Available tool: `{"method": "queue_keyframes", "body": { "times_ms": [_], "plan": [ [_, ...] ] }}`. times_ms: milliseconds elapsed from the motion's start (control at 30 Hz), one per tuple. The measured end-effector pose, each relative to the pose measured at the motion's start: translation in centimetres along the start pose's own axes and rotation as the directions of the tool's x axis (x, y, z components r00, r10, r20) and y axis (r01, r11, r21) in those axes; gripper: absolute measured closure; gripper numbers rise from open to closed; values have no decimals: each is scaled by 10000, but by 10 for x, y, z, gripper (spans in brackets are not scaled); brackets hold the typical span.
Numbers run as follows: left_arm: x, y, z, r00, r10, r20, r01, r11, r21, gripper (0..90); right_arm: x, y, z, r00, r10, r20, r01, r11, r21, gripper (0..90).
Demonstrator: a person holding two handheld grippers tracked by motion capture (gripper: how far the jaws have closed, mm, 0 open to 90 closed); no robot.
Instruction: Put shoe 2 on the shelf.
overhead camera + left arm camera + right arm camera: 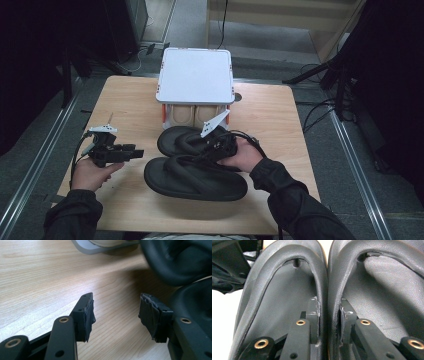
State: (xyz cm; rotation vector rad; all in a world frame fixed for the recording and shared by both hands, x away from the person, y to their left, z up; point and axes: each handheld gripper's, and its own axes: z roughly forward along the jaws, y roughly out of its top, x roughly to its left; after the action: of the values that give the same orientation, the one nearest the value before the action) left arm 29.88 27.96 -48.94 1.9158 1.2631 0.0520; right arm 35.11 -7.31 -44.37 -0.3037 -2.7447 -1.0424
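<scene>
The wooden table (130, 97) carries a white-lidded shoe box (196, 76) at its far middle, a pair of beige shoes (192, 115) tucked beneath it; in front lie two black flip-flops (192, 182) side by side, edges touching, between the grippers and the box; the right gripper (329, 312) is clamped on the two adjoining straps (322, 285), one jaw inside each sandal; the left gripper (116, 312) hangs wide and empty above bare wood just left of the sandals; no lettering seems readable anywhere, though the soles are dim.
</scene>
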Motion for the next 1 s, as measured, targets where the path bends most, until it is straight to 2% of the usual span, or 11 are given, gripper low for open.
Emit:
{"method": "queue_keyframes", "body": {
  "times_ms": [233,300,567,633,767,1000],
  "plan": [
    [1,-2,-2,10000,-72,-40,72,10000,-43,456,3,17,-9,9986,-401,-333,408,9990,203,755],
    [1,-3,-3,10000,-94,-27,94,9999,-93,456,5,22,-12,9987,-359,-351,368,9990,256,755],
    [1,-3,-3,9999,-124,71,126,9998,-179,453,10,36,-30,9974,-613,-375,615,9981,34,755],
    [1,-3,-3,9999,-95,71,96,9998,-149,454,9,38,-35,9982,-465,-374,472,9987,179,755],
    [1,-3,-3,9999,-114,121,116,9998,-150,454,9,43,-43,9983,-526,-237,531,9983,237,755],
    [2,-2,-3,9998,-125,174,128,9998,-183,454,8,55,-54,9994,-282,-222,285,9995,145,755]
  ]
}}
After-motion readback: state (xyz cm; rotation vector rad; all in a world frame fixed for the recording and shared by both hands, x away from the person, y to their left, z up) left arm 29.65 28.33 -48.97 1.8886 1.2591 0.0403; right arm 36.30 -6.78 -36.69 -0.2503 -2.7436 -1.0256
